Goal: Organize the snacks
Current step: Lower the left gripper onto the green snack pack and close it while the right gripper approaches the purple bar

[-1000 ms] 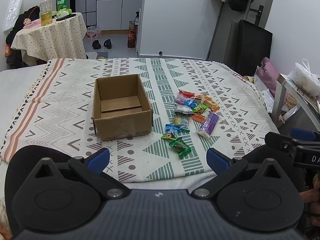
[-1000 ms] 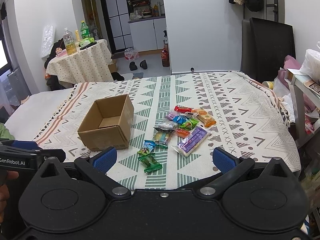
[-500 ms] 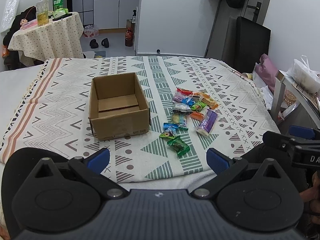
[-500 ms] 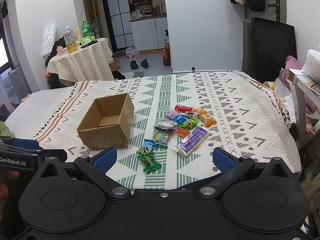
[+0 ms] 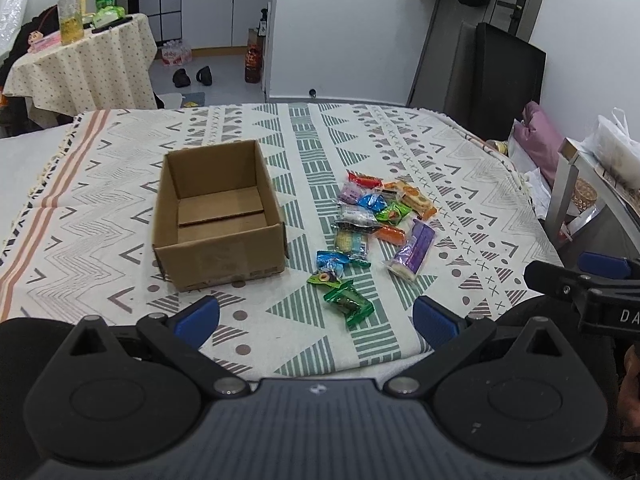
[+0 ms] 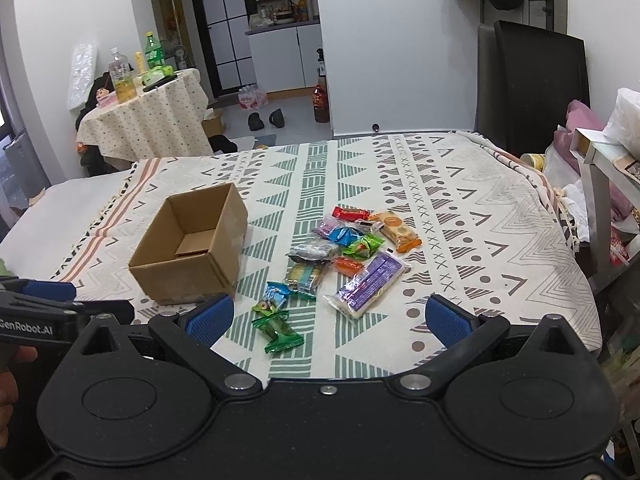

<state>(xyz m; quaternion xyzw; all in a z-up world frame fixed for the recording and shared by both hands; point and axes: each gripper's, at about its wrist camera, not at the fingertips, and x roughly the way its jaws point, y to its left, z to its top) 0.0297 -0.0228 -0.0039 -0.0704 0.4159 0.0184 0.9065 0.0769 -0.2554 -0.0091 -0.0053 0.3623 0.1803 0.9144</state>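
Cardboard box [image 5: 218, 216] empty on the bed [image 5: 460, 184], snacks [image 5: 372, 220] beside it, my left claw [image 5: 316, 318] and right claw [image 6: 327, 312] both spread, holding nothing

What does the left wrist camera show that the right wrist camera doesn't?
Only the left wrist view shows the cardboard box's whole bare floor, and the right gripper's finger at its right edge. Only the right wrist view shows the box's right outer wall and the left gripper's finger marked GenRobot.AI at its left edge. Both show the snack pile, including the purple packet and the nearest green packet, on the patterned cloth.
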